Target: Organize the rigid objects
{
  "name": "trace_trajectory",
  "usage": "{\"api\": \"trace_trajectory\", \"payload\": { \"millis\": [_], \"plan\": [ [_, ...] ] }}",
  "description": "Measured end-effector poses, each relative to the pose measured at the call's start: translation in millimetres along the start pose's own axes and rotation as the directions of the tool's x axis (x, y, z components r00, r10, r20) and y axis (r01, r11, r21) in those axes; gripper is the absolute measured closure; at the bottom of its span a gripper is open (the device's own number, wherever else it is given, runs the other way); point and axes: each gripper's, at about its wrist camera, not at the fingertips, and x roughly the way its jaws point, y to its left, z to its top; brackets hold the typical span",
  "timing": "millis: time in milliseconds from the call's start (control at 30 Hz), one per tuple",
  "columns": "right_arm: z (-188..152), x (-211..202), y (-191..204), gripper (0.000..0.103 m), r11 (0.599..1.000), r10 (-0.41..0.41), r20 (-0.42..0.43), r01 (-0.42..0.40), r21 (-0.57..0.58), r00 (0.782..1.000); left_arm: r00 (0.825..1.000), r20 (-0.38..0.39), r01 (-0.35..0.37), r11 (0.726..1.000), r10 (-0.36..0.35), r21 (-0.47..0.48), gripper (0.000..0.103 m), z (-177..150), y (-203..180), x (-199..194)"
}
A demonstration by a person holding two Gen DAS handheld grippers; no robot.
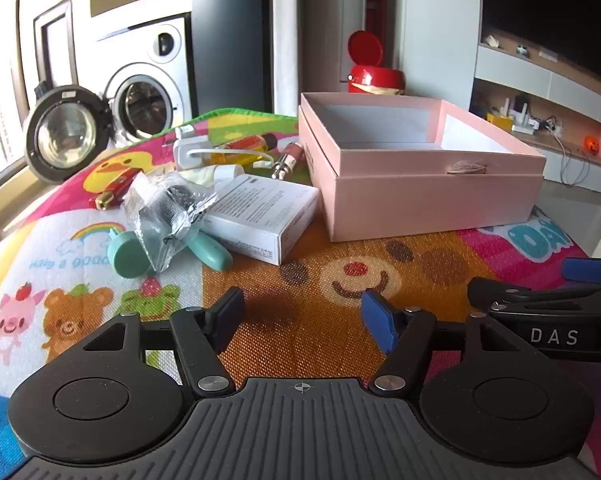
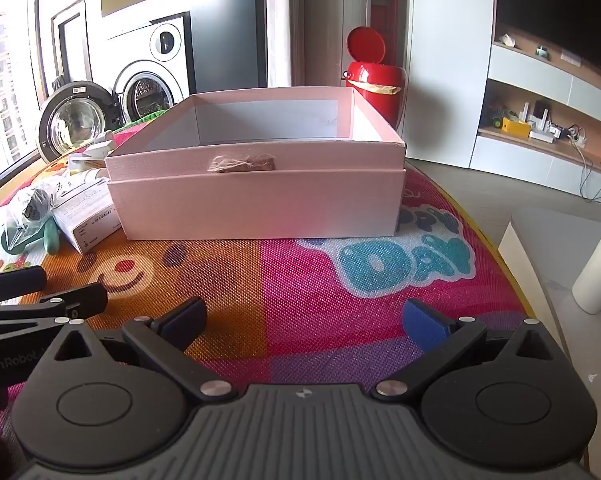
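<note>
An open, empty pink box (image 1: 432,196) stands on the colourful cartoon mat (image 1: 292,280); in the right wrist view the pink box (image 2: 256,204) is straight ahead. Left of it lies a pile: a white carton (image 1: 266,214), a teal tool (image 1: 210,250), a clear bag with a dark part (image 1: 168,212), a white charger (image 1: 192,152), a yellow bottle (image 1: 246,144), a red lighter (image 1: 112,194). My left gripper (image 1: 302,318) is open and empty, low over the mat before the pile. My right gripper (image 2: 304,326) is open and empty before the box.
The right gripper's fingers (image 1: 540,300) show at the right edge of the left wrist view. A red bin (image 2: 374,76) stands behind the box. A washing machine with an open door (image 1: 64,132) is at the back left. The mat's right edge (image 2: 496,248) drops to the floor.
</note>
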Motion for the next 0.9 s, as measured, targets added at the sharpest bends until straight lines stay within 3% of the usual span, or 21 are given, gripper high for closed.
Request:
{"api": "trace_trajectory", "payload": {
  "millis": [133,900],
  "plan": [
    [0.3,-0.7,3.0,0.000,0.999,-0.030,0.000,0.030,-0.038,1.000,1.000,0.001,0.003,1.000,-0.003,-0.004,0.032,-0.1,0.3,-0.3],
    [0.5,-2.1,-1.3,0.000,1.000,-0.013,-0.008,0.013,-0.015,1.000,1.000,-0.005,0.001,1.000,-0.001,-0.001,0.032,-1.0,-1.5,0.0]
  ]
}}
